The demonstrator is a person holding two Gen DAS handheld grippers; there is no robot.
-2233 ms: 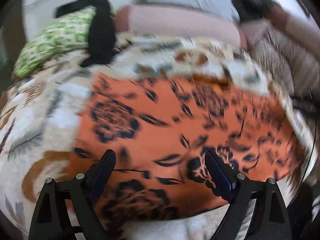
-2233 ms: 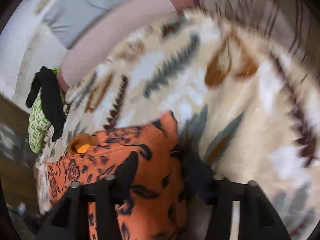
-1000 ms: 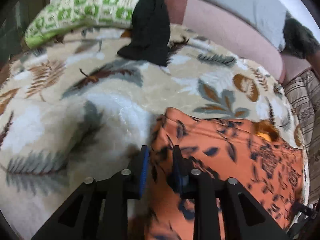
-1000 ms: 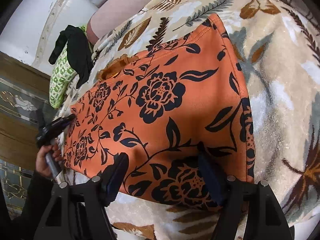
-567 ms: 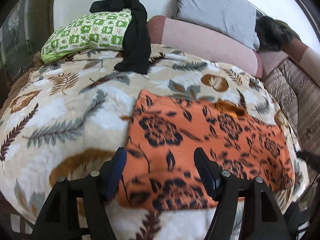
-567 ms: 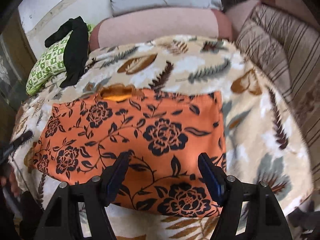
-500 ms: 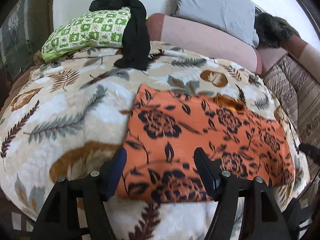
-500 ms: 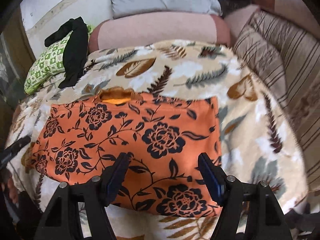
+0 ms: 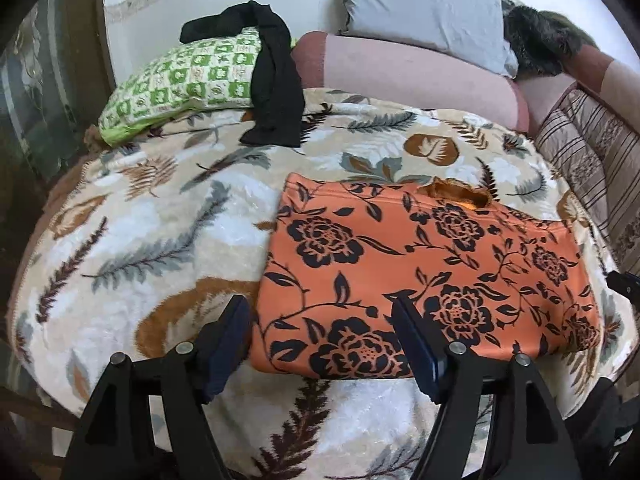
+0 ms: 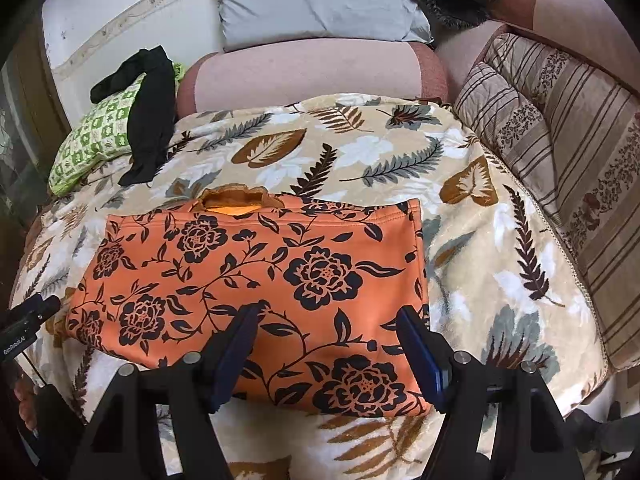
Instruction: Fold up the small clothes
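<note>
One leaf-print blanket (image 10: 460,184) covers the bed, the folded orange floral garment (image 10: 256,276) lies flat on it, and above its near edge hang the left gripper (image 9: 320,336), jaws opening and empty, and right gripper (image 10: 328,340), spread, empty.

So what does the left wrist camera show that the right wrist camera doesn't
Only the left wrist view shows the left gripper, its jaws opening with nothing between them, over the near left corner of the orange floral garment, plus the glass panel at far left.

Only the right wrist view shows the right gripper, open over the garment's near right part, and most of the striped cushion.

Both show the leaf-print blanket, green pillow, black garment and grey pillow.
</note>
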